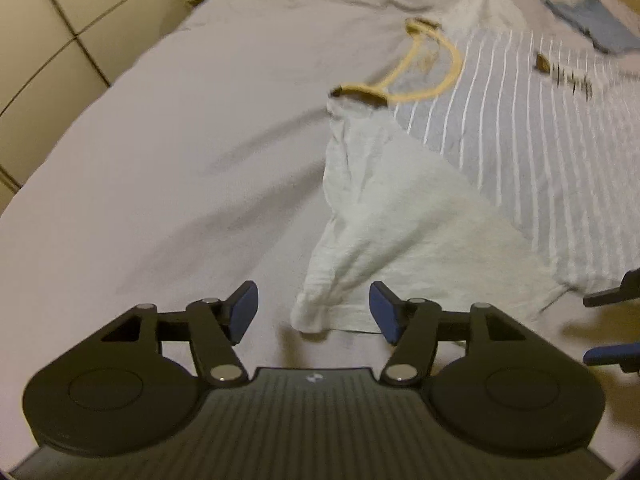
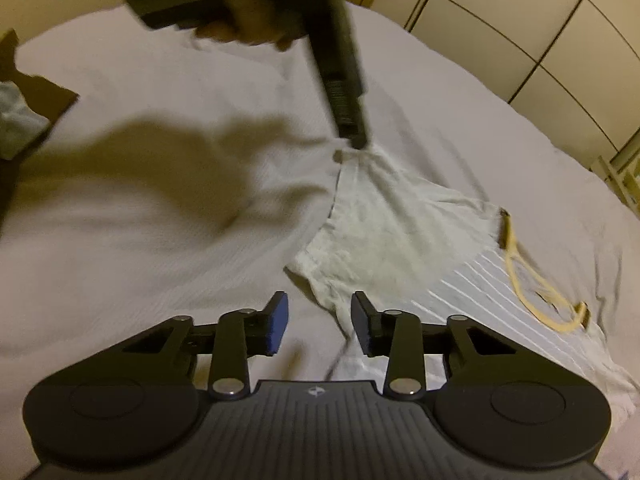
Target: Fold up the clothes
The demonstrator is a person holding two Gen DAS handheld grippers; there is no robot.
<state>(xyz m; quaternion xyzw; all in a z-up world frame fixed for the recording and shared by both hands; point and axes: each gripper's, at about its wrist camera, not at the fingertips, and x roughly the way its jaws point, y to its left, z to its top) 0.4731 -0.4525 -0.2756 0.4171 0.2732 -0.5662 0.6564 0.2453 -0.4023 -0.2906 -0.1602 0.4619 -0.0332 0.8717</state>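
A white T-shirt [image 1: 408, 216] with thin stripes and a yellow collar [image 1: 432, 68] lies on a bed, one side folded over so the plain inner face shows. My left gripper [image 1: 314, 312] is open, its jaws either side of the shirt's near corner, just above it. My right gripper [image 2: 318, 320] is open over the shirt's edge [image 2: 384, 240]. The right gripper's fingers [image 1: 612, 320] show at the right edge of the left wrist view. The left gripper [image 2: 352, 140] shows in the right wrist view, blurred, its tip at the far corner of the folded flap.
The bed sheet [image 1: 180, 160] is pale and wrinkled. A blue cloth [image 1: 596, 24] lies at the far right. Cream wardrobe doors [image 1: 48, 32] stand beyond the bed. A cardboard box [image 2: 24, 96] sits at the left in the right wrist view.
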